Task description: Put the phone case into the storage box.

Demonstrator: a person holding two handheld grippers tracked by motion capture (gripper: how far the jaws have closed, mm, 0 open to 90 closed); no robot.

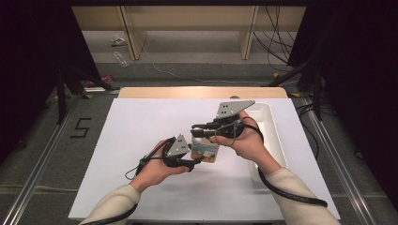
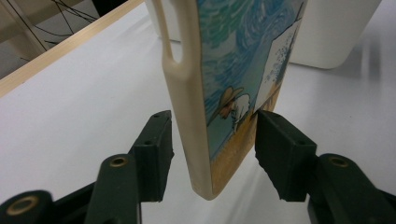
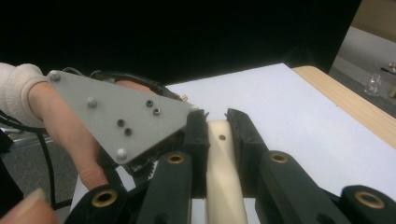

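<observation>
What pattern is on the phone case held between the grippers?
A painted scene on the phone case: blue-green swirls, a straw-hatted figure, cream rim. Clearest in the left gripper view.

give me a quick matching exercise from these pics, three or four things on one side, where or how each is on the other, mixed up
Things:
1. phone case
2. white tray
3. right gripper
4. left gripper

States or places:
a. on the table at its right side, beyond the person's right hand
b. shut on the cream edge of the case
c. held off the table, printed with a painted scene in blue and yellow
d. fingers on either side of the case's lower end, one with a gap to it

Pairs: 1-c, 2-a, 3-b, 4-d
</observation>
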